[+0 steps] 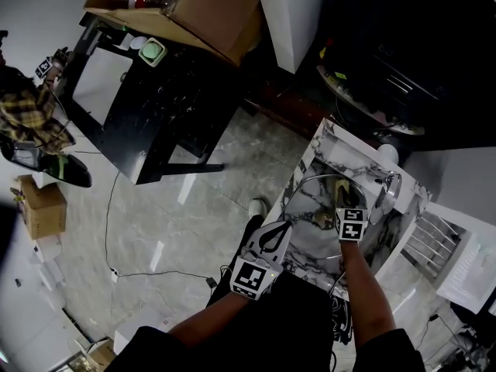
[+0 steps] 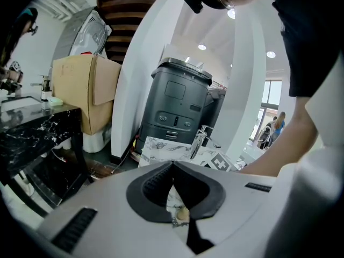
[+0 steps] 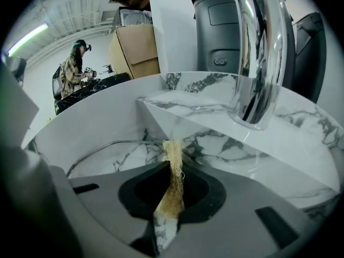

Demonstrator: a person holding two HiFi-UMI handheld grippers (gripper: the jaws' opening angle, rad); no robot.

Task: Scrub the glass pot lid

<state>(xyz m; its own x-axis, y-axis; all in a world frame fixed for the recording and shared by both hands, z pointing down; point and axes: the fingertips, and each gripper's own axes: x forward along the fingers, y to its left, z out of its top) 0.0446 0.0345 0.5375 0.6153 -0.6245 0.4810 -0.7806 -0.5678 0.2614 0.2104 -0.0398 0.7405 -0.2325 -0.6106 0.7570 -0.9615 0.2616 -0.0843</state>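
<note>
Black-padded and white-shelled, the left gripper [image 2: 173, 168] is closed tip to tip with nothing held; in the head view it [image 1: 275, 235] hangs over the near edge of the marble sink [image 1: 310, 161]. Just beyond it, the right gripper [image 3: 171, 168] reaches into the basin, its jaws clamped on a tan fibrous scrub pad [image 3: 173, 181] that sticks out past the tips. The glass pot lid [image 3: 121, 153] lies in the basin under that gripper, its thin metal rim curving toward the left wall; the head view shows the same rim arc [image 1: 314, 200] round the right gripper [image 1: 341, 204]. Whether the pad touches the glass cannot be told. At the sink's far edge a chrome faucet [image 3: 258, 52] bends over the basin. Behind the sink stands a dark grey machine [image 2: 177, 104]. Farther off, a black table [image 1: 155, 107] carries a cardboard box [image 1: 209, 10] at its far end, and a person in a plaid shirt [image 3: 72, 71] stands at that table.
</note>
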